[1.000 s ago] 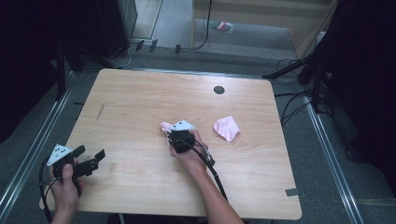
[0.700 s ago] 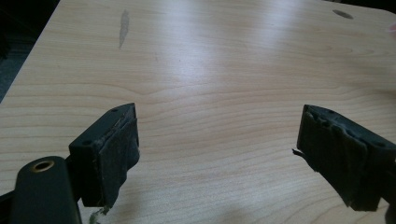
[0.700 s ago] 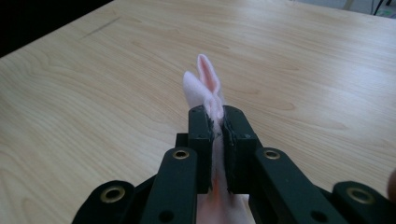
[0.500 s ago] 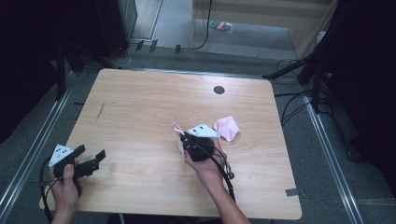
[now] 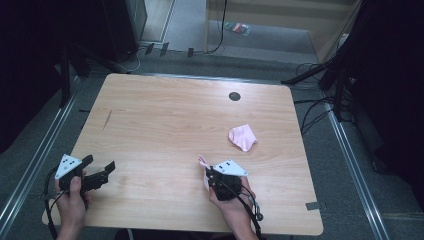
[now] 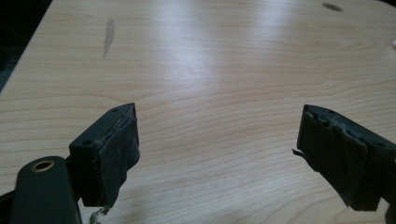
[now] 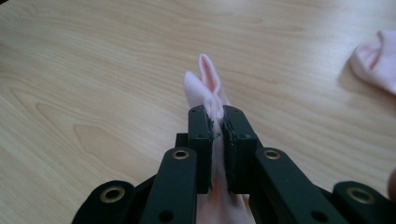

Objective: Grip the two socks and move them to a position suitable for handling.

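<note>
**Pink cloth pinched at the near edge of the table**

A small pink cloth (image 7: 208, 88) is clamped between the pressed-together jaws of the right gripper (image 7: 215, 122), near the table's (image 5: 165, 120) front edge. A second pink cloth (image 5: 242, 137) lies apart, farther back. The left gripper (image 6: 217, 140) is spread wide, holding nothing.
</note>
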Tool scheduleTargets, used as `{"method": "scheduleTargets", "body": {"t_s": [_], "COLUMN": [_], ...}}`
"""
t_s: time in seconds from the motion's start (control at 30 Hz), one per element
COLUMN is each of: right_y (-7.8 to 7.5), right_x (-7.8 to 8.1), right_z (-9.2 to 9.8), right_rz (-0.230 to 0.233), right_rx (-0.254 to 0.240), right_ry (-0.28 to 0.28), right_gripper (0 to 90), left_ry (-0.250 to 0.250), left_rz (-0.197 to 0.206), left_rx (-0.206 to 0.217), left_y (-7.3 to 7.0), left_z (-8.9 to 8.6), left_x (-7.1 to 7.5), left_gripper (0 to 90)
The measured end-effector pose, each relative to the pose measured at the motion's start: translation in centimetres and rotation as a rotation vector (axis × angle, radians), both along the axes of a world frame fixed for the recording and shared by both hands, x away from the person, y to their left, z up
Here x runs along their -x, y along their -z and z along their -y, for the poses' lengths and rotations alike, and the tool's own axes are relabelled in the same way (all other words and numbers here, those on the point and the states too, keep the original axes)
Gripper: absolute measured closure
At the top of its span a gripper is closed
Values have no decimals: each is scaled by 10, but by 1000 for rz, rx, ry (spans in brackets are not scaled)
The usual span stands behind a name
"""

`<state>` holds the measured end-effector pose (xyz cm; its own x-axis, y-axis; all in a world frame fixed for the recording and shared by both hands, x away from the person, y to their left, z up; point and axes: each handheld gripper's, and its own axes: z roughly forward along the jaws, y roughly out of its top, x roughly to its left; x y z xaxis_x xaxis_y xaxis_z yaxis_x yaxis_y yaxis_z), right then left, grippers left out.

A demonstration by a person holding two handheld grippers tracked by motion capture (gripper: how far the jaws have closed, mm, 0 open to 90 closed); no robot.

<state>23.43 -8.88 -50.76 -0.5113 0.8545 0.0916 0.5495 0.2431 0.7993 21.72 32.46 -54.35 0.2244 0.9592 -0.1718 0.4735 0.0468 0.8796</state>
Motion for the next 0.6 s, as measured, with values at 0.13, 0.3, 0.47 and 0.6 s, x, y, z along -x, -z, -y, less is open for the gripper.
{"method": "scheduleTargets", "body": {"t_s": [0.13,0.3,0.47,0.6], "right_y": [12,11,-5,-3], "right_x": [5,3,3,1], "right_z": [-7,-7,16,18], "right_rz": [-29,-78,-10,-5], "right_rx": [-6,-78,-109,-95], "right_ry": [-2,-55,-63,-108], "right_gripper": [807,498,606,674], "left_ry": [20,41,113,164], "left_rz": [6,-1,2,-3], "left_rx": [-21,-4,10,11], "left_y": [-3,-5,-11,-13], "left_z": [9,17,40,59], "left_x": [1,1,2,3], "left_gripper": [132,132,135,138]}}
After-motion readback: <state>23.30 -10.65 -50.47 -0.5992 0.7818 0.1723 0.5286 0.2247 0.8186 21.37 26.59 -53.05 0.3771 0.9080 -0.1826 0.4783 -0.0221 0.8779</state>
